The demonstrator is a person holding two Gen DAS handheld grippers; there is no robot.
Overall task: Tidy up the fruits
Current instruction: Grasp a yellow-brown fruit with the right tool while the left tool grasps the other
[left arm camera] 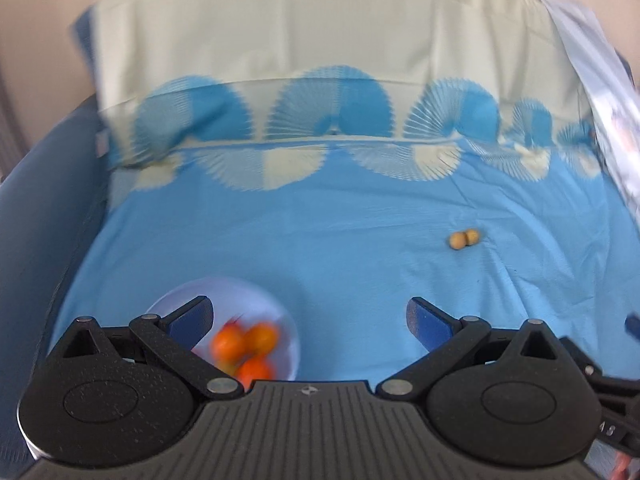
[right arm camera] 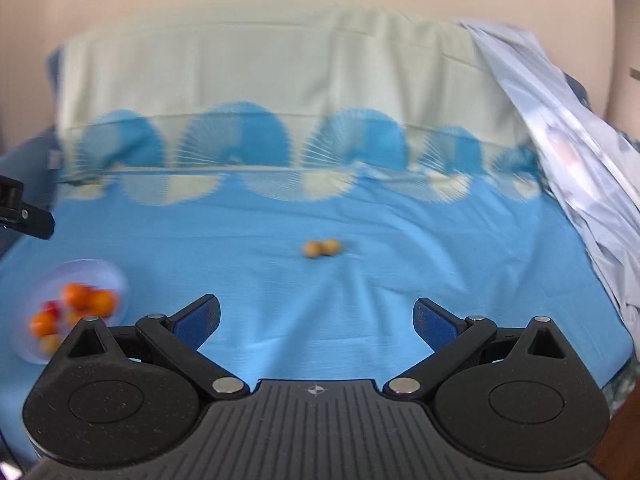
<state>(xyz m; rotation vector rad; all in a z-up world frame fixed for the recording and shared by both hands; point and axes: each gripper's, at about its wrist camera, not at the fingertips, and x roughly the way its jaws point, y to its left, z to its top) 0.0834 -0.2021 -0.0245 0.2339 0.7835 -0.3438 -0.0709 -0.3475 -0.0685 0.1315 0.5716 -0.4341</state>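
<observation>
Two small tan fruits [left arm camera: 463,238] lie touching on the blue bedsheet, ahead and right of my left gripper [left arm camera: 310,320], which is open and empty. A pale bowl [left arm camera: 176,300] with several orange fruits [left arm camera: 244,342] sits under the left gripper's left finger [left arm camera: 192,316]. In the right wrist view my right gripper [right arm camera: 316,318] is open and empty, and the tan fruits [right arm camera: 321,248] lie straight ahead of it. The bowl [right arm camera: 108,276] with orange and red fruits [right arm camera: 86,300] is at its far left.
A cream and blue patterned pillow [right arm camera: 256,92] stands at the back. A crumpled pale quilt [right arm camera: 568,160] rises on the right. The dark blue bed frame [left arm camera: 44,208] runs along the left. Part of the left gripper [right arm camera: 24,216] shows at the left edge.
</observation>
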